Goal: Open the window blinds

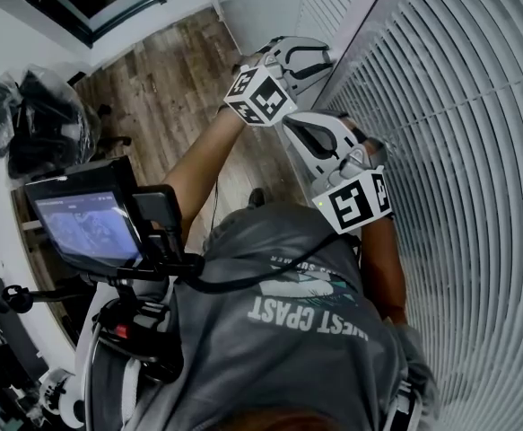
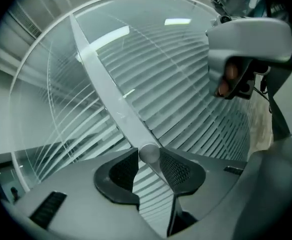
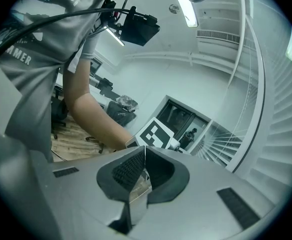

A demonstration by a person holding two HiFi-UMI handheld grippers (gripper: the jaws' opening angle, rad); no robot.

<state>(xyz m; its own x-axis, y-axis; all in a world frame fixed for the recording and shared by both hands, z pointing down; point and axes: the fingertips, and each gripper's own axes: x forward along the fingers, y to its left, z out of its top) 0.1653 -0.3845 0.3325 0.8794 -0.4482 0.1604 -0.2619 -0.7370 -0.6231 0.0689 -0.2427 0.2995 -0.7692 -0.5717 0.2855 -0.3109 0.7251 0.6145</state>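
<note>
White slatted window blinds fill the right side of the head view and the background of the left gripper view. A pale tilt wand hangs in front of them. My left gripper is shut on the wand's rounded bottom end, a dark pad touching it on each side. My right gripper is just below and behind the left one, shut with nothing between its pads. It faces the left gripper's marker cube.
A white window frame post runs beside the blinds. A monitor on a chest rig sits at lower left. Wood floor lies below. Black bags rest on a white ledge at far left.
</note>
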